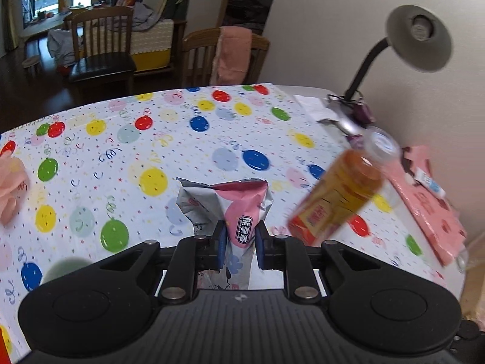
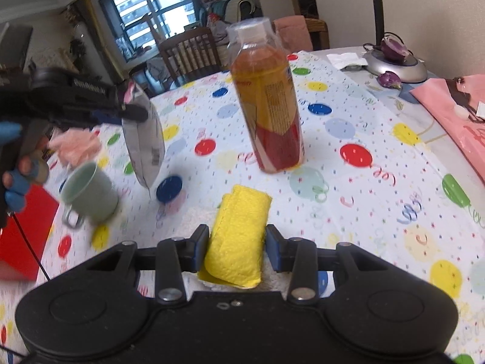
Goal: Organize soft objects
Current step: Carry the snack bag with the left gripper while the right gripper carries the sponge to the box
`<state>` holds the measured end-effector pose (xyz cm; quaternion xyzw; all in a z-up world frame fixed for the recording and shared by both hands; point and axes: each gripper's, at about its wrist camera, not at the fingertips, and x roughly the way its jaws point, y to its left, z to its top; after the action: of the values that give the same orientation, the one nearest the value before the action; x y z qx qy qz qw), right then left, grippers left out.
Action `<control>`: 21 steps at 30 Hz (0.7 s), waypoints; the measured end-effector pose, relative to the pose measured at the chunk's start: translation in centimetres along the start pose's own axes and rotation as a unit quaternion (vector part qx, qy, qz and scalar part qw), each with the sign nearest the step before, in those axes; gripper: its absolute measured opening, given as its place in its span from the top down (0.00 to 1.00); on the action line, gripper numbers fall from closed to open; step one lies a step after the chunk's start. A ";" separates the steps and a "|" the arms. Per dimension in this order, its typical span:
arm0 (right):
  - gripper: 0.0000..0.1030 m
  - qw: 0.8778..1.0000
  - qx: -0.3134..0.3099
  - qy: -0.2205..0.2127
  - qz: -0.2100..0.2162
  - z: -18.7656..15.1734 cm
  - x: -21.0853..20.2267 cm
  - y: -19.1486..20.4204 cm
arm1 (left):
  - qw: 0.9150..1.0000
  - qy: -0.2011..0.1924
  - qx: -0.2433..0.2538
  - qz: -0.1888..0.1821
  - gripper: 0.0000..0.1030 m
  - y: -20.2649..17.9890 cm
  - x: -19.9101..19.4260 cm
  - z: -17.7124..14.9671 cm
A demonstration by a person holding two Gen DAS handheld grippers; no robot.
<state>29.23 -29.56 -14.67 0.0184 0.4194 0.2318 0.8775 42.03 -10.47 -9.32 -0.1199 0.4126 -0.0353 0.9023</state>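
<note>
L gripper (image 1: 239, 242): jaws pinching pink-silver snack pouch (image 1: 239, 212), lifted off bench (image 1: 182, 139); white Chinese characters showing, unreadable.
R gripper (image 2: 238, 247): jaws gripping folded yellow cloth (image 2: 239, 242).
Bottle (image 2: 269, 106): standing upright, label text blurred.

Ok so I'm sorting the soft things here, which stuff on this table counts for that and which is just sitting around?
Part of the job:
- snack packet, pinched in the left gripper
- folded yellow cloth, between the right gripper jaws
- pink fluffy thing, lying on the table

Just lying about:
- drink bottle
- green mug
- desk lamp
- pink bag
- red box
</note>
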 end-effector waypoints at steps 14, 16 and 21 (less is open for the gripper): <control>0.61 0.997 -0.065 0.034 -0.039 -4.4 0.1 1.4 | 1.000 0.006 0.002 -0.017 0.82 -0.4 -3.6 -3.9; 0.61 0.995 -0.080 0.037 -0.040 -4.5 0.2 1.9 | 1.000 0.007 0.001 -0.018 0.82 -0.3 -3.8 -4.3; 0.66 0.989 -0.128 0.038 -0.066 -4.9 0.7 3.1 | 1.000 0.007 -0.001 -0.016 0.82 -0.1 -4.4 -5.1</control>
<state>24.73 -27.27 -17.61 -0.1302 0.4201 0.2256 0.8693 35.28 -10.80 -9.26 -0.1273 0.4172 -0.0503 0.8984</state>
